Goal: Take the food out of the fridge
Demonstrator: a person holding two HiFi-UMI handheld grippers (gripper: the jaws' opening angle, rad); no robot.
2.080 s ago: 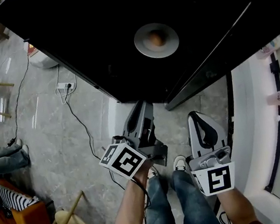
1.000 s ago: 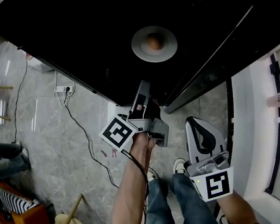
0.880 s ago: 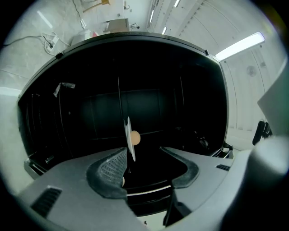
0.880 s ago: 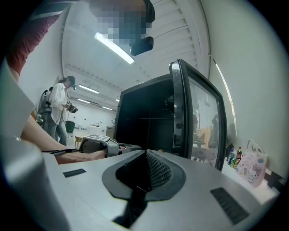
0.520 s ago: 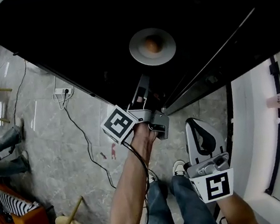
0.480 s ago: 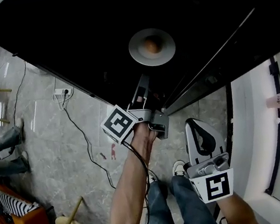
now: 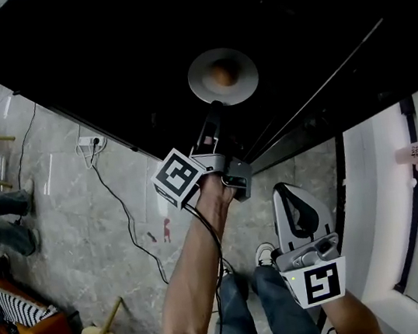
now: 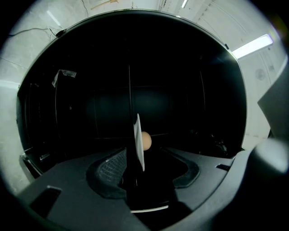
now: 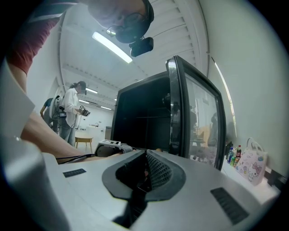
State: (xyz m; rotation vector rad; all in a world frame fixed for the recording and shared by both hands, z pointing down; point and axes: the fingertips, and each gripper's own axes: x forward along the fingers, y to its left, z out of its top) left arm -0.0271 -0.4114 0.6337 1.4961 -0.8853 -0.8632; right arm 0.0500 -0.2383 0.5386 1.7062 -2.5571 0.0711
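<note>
The left gripper [image 7: 213, 114] is reaching into the dark fridge [image 7: 97, 54], its textured black pads [image 8: 112, 166] standing wide apart after just opening. The thin white rim of a round plate [image 7: 202, 85] is sitting between the jaws, not clamped. A smooth, tan, egg-shaped piece of food [image 7: 223, 75] is resting at the plate's middle. The right gripper [image 9: 145, 168] is hanging outside the fridge, ribbed pads closed together on nothing.
</note>
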